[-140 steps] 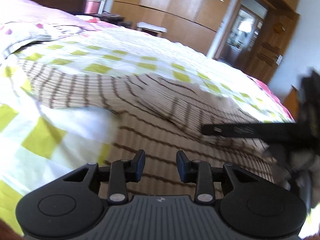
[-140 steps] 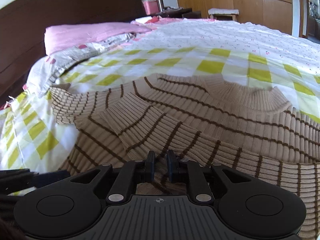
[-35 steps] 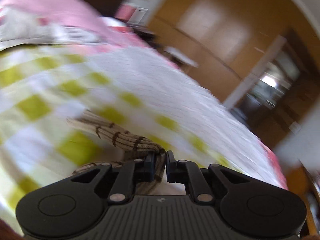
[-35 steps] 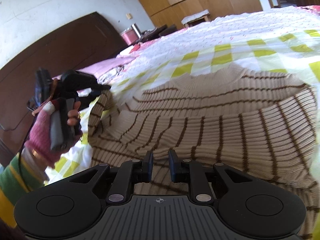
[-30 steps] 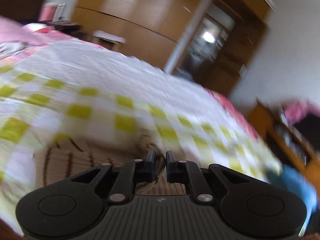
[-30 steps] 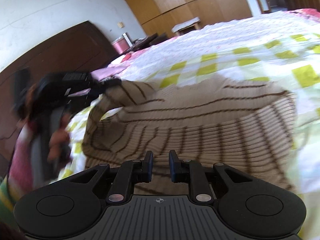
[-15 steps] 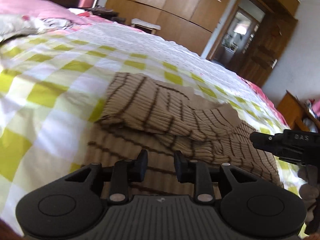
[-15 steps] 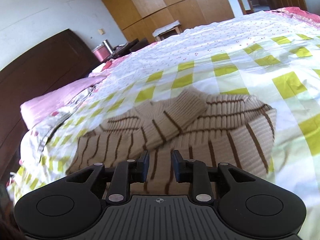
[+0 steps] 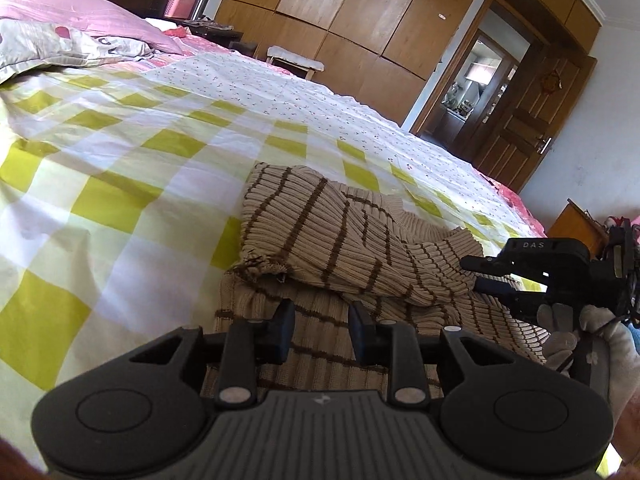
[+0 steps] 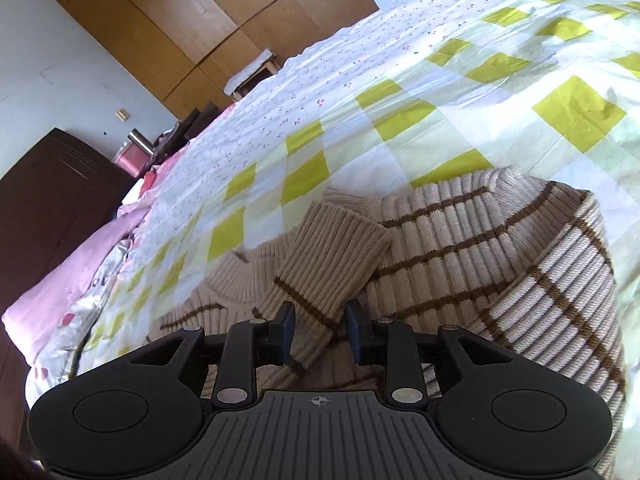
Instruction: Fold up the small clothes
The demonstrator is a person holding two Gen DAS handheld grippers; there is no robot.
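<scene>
Beige ribbed knit sweater with thin brown stripes (image 9: 348, 248) is seen lying partly folded on a bed covered by a white-and-lime checked sheet (image 9: 120, 184). One sleeve has been laid across the body of the garment, its ribbed cuff (image 10: 336, 260) resting near the collar in the right wrist view.

The left gripper (image 9: 322, 330) is held just above the lower part of the sweater, its black fingers apart with nothing clamped between them; its jaws have just been opening, and only the fabric below is seen through the gap. The right gripper (image 10: 318, 330) is held over the folded sleeve, its jaws having just been closing. Its pads are seen spaced apart, with the striped sleeve edge lying below and between them, though no pinch on the cloth can be made out.

In the left wrist view, the right gripper (image 9: 496, 276) is also shown at the sweater's far side, carried by a hand in a light glove (image 9: 592, 344).

A pink pillow (image 9: 68, 12) lies at the head of the bed, and wooden wardrobe doors (image 9: 352, 20) are visible behind.
</scene>
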